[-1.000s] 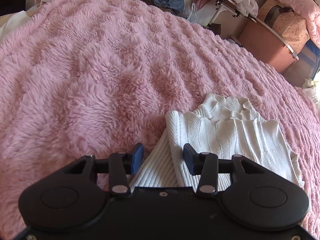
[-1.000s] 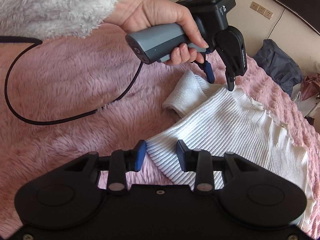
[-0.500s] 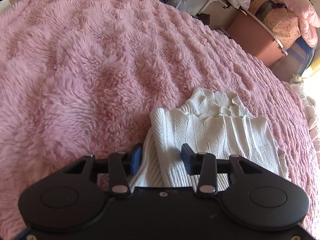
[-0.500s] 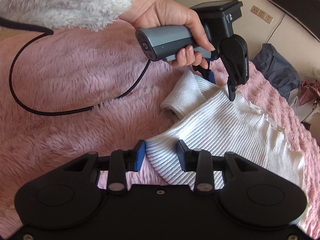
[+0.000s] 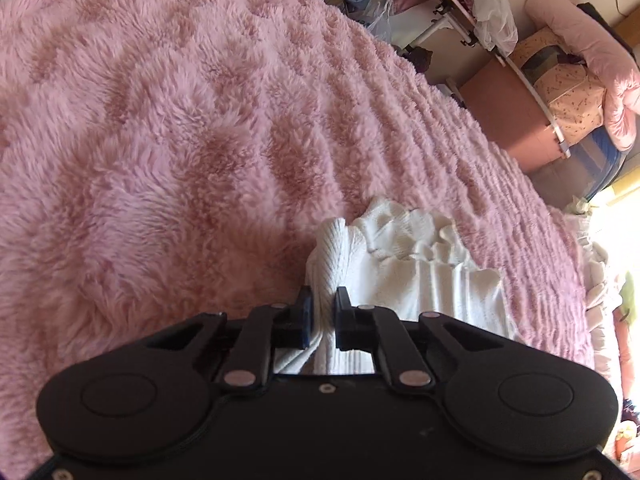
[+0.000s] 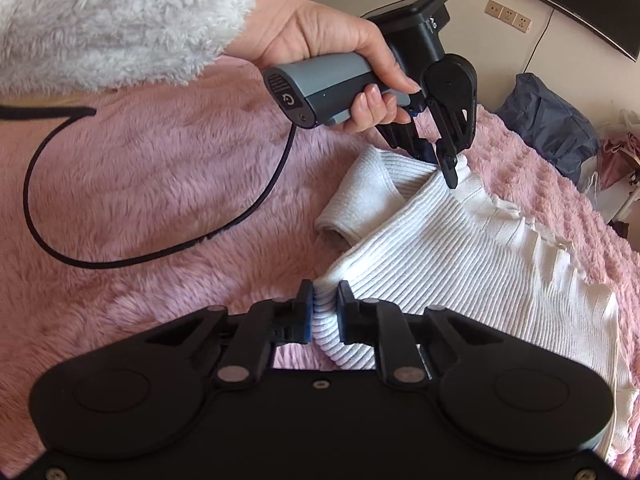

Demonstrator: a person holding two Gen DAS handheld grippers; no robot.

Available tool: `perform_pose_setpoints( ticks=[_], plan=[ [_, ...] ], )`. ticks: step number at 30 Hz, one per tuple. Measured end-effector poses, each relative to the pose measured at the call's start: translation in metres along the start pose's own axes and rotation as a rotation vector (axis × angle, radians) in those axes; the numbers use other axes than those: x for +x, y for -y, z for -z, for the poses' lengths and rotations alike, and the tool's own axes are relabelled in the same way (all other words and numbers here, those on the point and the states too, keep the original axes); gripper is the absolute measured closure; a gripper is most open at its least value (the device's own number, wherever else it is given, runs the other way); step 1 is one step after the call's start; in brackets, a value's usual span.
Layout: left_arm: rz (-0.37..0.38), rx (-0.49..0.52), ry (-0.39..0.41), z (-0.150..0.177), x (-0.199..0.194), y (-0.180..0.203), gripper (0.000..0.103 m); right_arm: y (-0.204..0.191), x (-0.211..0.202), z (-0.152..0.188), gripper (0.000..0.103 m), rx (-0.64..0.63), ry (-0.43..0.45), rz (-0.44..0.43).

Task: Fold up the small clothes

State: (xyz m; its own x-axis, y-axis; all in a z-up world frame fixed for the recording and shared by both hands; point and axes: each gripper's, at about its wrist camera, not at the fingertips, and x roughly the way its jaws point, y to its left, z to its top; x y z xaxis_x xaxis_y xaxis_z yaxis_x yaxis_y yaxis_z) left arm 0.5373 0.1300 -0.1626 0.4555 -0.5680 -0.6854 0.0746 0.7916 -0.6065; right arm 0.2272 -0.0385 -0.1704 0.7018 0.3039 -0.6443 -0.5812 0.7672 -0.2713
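White ribbed sweater (image 6: 460, 256) lies on the pink blanket (image 5: 160, 140), its edge pinched by the closing left tool (image 5: 322, 312) and clenched right tool (image 6: 325, 310).

One white top (image 6: 460, 264) is lying on one pink blanket (image 6: 132, 184). Two grippers are showing, left (image 6: 438, 160) and right (image 6: 325, 300). One hand (image 6: 332, 40) is showing, one cable (image 6: 120, 256) and one wall socket (image 6: 508, 18).

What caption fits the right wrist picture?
Two tools pinch a white sweater on a fluffy pink blanket.
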Motion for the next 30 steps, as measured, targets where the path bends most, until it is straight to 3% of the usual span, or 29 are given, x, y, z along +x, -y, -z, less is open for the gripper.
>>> perform_pose_setpoints(
  ticks=[11,22,30],
  plan=[
    [-0.088,0.061,-0.048,-0.021,0.004,0.100,0.096,0.060,-0.060,0.005,0.092,0.221,0.116,0.079],
    [-0.145,0.163,-0.120,-0.015,0.072,0.215,0.096,0.121,-0.100,0.057,0.092,0.441,0.140,0.148],
    [-0.167,0.210,-0.181,0.005,0.135,0.260,0.096,0.155,-0.107,0.095,0.092,0.593,0.105,0.188]
  ],
)
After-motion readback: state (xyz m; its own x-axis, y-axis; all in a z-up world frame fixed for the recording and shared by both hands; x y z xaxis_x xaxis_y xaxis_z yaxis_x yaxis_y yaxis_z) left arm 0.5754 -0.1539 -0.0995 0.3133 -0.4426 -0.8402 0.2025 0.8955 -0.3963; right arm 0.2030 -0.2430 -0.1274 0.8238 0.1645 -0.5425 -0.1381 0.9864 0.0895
